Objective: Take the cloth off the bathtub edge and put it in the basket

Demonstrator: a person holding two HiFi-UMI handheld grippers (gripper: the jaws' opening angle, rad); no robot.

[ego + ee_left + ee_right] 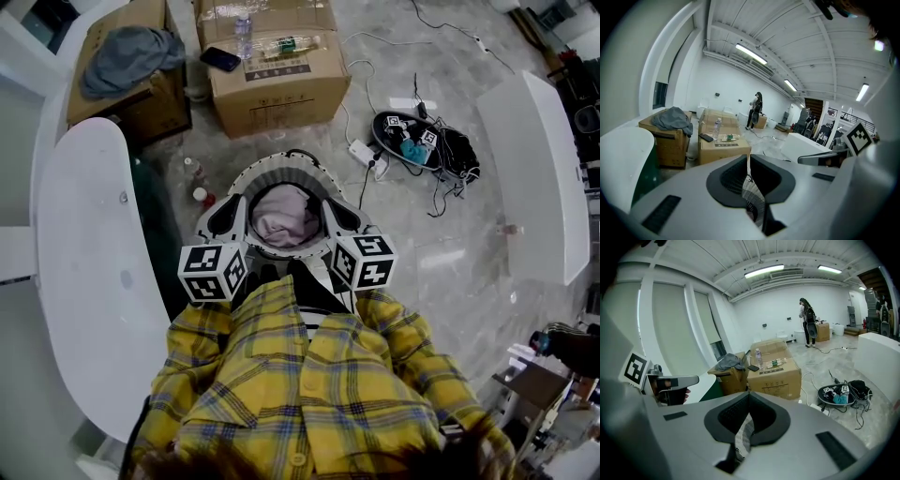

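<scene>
Two grips logged: left tongs [748,163] and right tongs [749,399] each clamped on the checked cloth [753,194], basket [291,161] just below and ahead of them. Carry step, seemingly; next, lower and release.

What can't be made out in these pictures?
The checked cloth: gripper views, only a strip shows; jaws hide the rest.
The basket: head view, near rim behind the left gripper and right gripper; bottom under pink cloth.
The distant person: right gripper view, too small for detail.
</scene>
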